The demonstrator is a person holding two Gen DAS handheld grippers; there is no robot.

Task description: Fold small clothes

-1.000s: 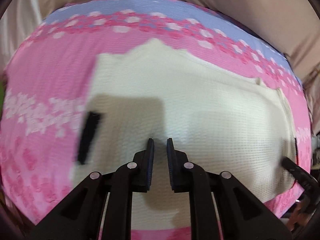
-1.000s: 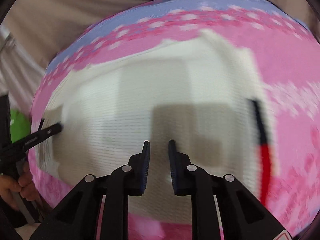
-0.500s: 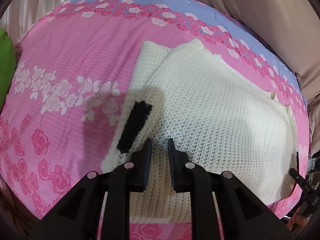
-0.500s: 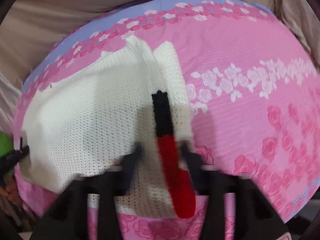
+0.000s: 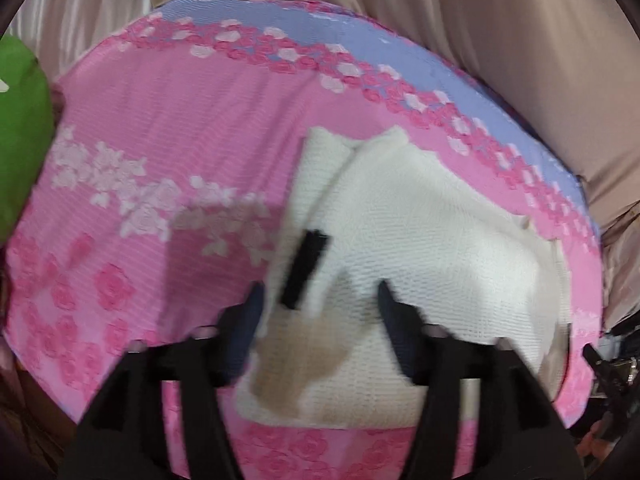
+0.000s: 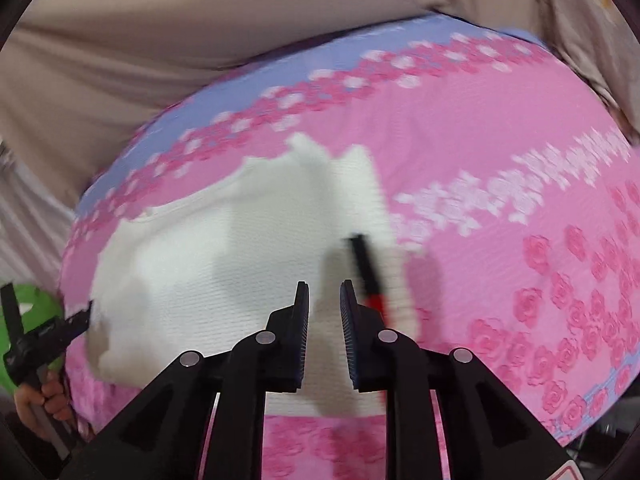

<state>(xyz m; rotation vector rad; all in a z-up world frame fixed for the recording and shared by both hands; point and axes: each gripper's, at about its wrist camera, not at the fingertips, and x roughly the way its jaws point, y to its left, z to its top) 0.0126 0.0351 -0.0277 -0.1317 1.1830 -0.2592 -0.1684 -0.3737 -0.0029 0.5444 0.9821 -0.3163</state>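
A cream knit sweater [image 5: 420,248] lies flat on a pink floral sheet [image 5: 160,140]. A black cuff stripe [image 5: 305,268] marks its folded sleeve near the left edge. My left gripper [image 5: 320,312] is open wide above the sweater's near left part, blurred by motion, with nothing between its fingers. In the right wrist view the sweater [image 6: 224,256] fills the middle, with a black and red cuff [image 6: 368,272] at its right edge. My right gripper [image 6: 324,312] hovers above the sweater's near edge, jaws a narrow gap apart and empty.
The sheet [image 6: 500,152] covers a rounded bed with a lilac band [image 5: 360,44] along the far edge. Beige curtain [image 5: 440,8] hangs behind. A green object [image 5: 20,128] sits at the far left. The other gripper and a hand [image 6: 40,340] show at the right view's left edge.
My left gripper has opened from nearly shut to wide. The right gripper moved left off the red cuff. Both views shifted over the sweater, which lies unchanged.
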